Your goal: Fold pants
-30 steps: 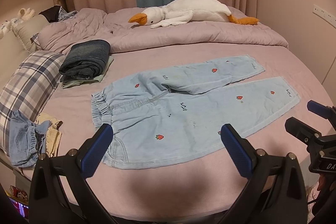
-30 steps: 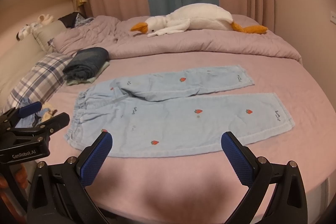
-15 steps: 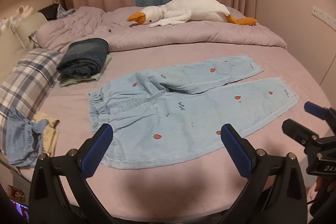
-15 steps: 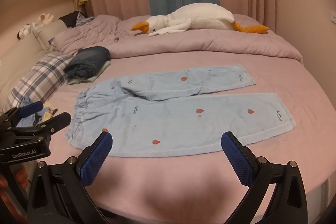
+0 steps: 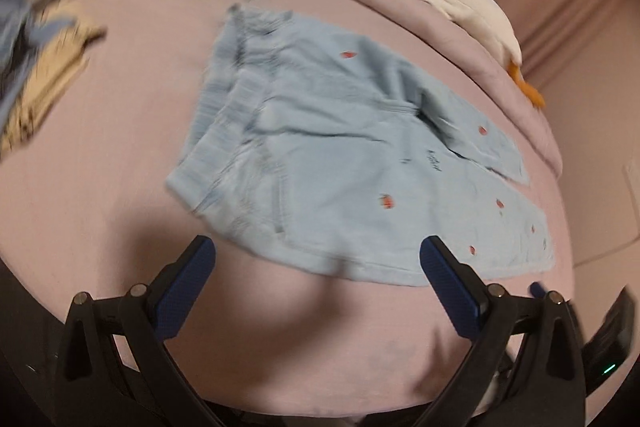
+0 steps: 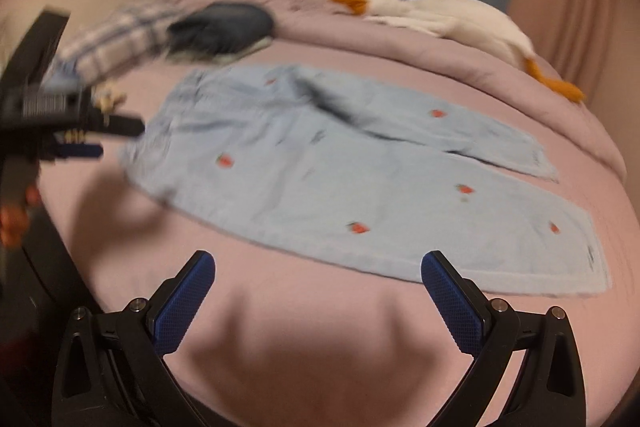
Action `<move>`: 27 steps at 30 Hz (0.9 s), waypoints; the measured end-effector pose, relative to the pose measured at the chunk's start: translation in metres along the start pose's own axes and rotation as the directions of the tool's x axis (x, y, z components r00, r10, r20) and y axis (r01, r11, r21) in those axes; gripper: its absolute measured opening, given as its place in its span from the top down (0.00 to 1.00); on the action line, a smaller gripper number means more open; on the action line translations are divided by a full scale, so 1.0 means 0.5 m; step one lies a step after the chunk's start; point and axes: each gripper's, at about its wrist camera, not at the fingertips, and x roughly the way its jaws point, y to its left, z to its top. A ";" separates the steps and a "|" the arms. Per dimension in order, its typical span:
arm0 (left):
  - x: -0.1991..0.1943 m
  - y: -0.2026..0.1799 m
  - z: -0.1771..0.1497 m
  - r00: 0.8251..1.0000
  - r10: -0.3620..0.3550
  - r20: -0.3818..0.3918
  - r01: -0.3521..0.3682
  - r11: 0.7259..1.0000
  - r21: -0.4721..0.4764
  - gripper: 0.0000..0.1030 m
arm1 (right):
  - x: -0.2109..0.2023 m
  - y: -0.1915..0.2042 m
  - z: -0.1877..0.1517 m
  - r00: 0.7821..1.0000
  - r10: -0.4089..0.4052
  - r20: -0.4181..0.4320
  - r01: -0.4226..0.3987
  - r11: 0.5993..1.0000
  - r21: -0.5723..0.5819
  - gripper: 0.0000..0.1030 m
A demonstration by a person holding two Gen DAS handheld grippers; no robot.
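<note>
Big pink bed point(image 6: 320, 327) fills pretty much everything in both views, with a rumpled lilac duvet point(image 6: 400, 43) bunched along the far side. Spread flat on the bed sheet are the pants point(image 6: 340, 179), light blue with little red strawberries, waistband toward the pillow end and both legs running out the other way, the far leg lying partly over the near one at the crotch. A long white goose plush point(image 6: 452, 15) with an orange beak and feet sprawls on the duvet. Near the waistband end there's a plaid pillow point(image 6: 116, 39) and a folded dark blue garment point(image 6: 224, 27) stacked on something pale, all pretty motion-blurred. In the left wrist view a crumpled beige and blue heap point(image 5: 36, 67) sits at the bed's edge, too smeared to identify. No containers anywhere. The left gripper point(image 5: 318, 291) hovers over the bed just short of the pants' near edge, jaws spread wide and empty. The right gripper point(image 6: 318, 299) sits the same way near the leg hem, jaws wide apart, nothing in them.
</note>
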 end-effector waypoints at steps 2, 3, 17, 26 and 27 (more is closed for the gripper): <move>0.013 0.028 -0.005 1.000 -0.014 -0.001 0.014 0.999 -0.040 0.02 | 0.023 0.033 -0.010 1.000 -0.012 0.000 0.012 0.996 -0.087 0.04; 0.027 0.043 -0.006 1.000 -0.022 0.001 0.022 0.997 -0.076 0.03 | 0.032 0.050 -0.014 1.000 -0.021 0.012 0.022 0.990 -0.137 0.06; 0.061 0.089 0.057 0.998 0.042 0.051 -0.033 0.986 -0.166 0.81 | 0.141 0.173 0.010 0.995 -0.073 0.062 0.094 0.866 -0.492 0.83; 0.071 0.080 0.038 0.988 0.142 0.060 -0.141 0.990 -0.010 0.79 | 0.127 0.211 -0.020 0.997 -0.071 0.026 0.074 0.844 -0.531 0.90; 0.072 0.081 0.039 0.988 0.136 0.071 -0.136 0.991 -0.005 0.78 | 0.131 0.214 -0.022 0.996 -0.082 0.040 0.090 0.833 -0.546 0.90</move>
